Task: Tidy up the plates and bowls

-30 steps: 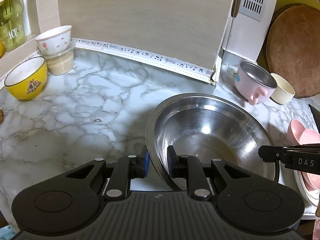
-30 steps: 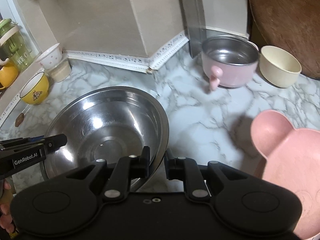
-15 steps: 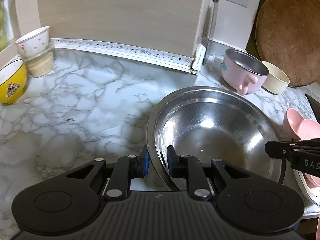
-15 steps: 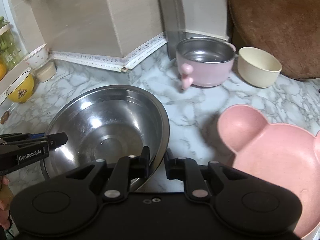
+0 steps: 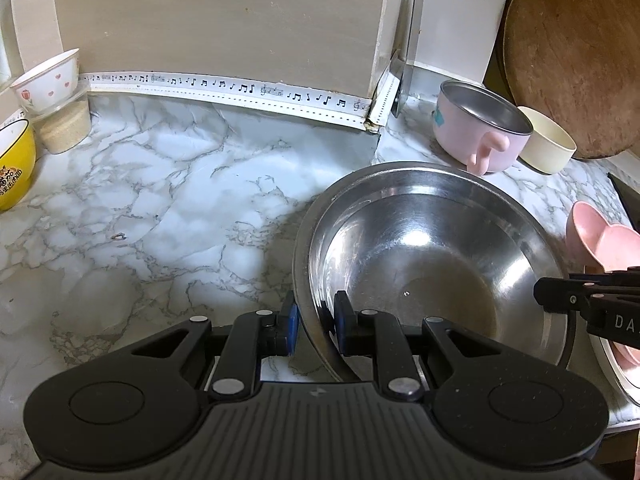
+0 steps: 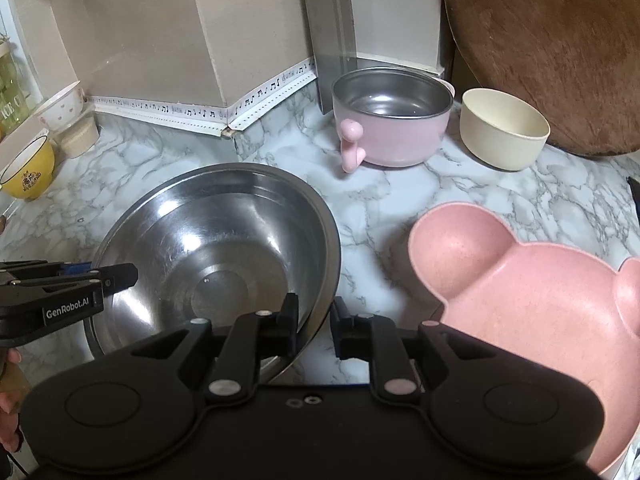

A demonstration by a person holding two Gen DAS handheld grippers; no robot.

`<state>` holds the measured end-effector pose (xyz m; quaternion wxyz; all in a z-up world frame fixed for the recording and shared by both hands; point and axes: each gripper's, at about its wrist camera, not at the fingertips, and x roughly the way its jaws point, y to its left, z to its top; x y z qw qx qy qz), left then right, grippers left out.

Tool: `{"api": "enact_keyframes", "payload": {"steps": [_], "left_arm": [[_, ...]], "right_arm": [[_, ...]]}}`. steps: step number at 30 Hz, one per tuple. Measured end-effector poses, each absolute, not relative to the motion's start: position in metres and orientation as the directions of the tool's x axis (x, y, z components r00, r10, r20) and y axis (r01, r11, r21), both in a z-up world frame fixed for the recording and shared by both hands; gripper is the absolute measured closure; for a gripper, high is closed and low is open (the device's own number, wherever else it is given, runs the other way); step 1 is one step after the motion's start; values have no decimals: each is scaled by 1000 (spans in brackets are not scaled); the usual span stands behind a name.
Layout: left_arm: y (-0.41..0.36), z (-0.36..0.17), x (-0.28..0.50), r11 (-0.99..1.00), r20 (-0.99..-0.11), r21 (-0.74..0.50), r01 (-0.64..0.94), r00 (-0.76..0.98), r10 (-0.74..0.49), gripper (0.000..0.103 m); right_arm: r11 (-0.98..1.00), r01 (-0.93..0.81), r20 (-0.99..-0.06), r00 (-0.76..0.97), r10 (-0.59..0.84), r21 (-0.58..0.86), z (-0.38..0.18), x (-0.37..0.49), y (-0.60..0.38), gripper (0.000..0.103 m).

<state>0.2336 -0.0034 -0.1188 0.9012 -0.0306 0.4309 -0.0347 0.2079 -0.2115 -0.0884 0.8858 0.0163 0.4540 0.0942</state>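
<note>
Left wrist view: left gripper (image 5: 314, 322) clamps the big round steel bowl (image 5: 432, 256), upright near the marble counter's (image 5: 168, 200) front edge; right gripper (image 6: 314, 322) is easing open around the opposite rim. Beyond: pink bear-shaped plate (image 6: 540, 300), pink-handled steel pot (image 6: 392, 120), cream bowl (image 6: 504, 132).

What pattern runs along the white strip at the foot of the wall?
Small black music notes on the white trim strip, clearest in the left wrist view.

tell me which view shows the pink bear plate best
The right wrist view: the pink bear plate fills the lower right, one ear and most of its basin visible. The left wrist view catches only an ear at the right edge.
</note>
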Motion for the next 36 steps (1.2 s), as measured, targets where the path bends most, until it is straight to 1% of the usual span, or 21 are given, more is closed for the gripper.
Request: {"api": "enact_keyframes", "payload": {"steps": [1,5,9,12,14,19,23,26,28,29,30,32,33,36], "left_arm": [[-3,-119,234,995,-776,-88,39,624,-93,85],[-3,-119,235,995,-780,-86,49,618,-98,85],[1,-118,234,993,-780,-107,54,615,-117,85],[3,-116,232,991,-776,-116,63,617,-129,85],[3,-113,230,992,-773,-109,69,621,-128,84],[2,-101,222,994,-753,-83,72,649,-110,84],[-1,-89,215,995,-733,-60,82,673,-100,84],[-5,-79,209,994,-719,-53,95,687,-104,84],[-9,-73,205,994,-708,-45,102,699,-104,78],[-11,-70,204,993,-702,-46,105,704,-107,65],[-13,-66,202,993,-695,-51,111,710,-115,43],[-15,-58,197,991,-667,-62,121,734,-131,24],[-18,-54,194,990,-650,-63,126,747,-136,24],[-25,-44,194,987,-644,-74,141,749,-155,24]], "right_arm": [[983,-150,-803,569,177,110,-88,208,-211,81],[984,-152,-802,573,166,95,-88,208,-211,79],[986,-148,-799,581,154,83,-85,207,-212,71],[985,-149,-795,586,156,84,-81,205,-214,67],[985,-152,-790,593,157,82,-78,203,-214,66],[984,-162,-776,609,162,78,-69,197,-215,58],[981,-180,-761,625,172,74,-61,192,-215,55],[979,-193,-750,637,179,69,-55,188,-215,49],[977,-201,-744,642,187,72,-51,186,-216,47],[976,-205,-740,645,190,72,-48,185,-217,46],[976,-208,-736,649,193,73,-46,183,-218,45],[974,-216,-726,658,201,74,-41,180,-221,44],[972,-221,-721,662,206,75,-38,179,-222,42],[969,-233,-707,673,218,76,-30,175,-227,38]]}}
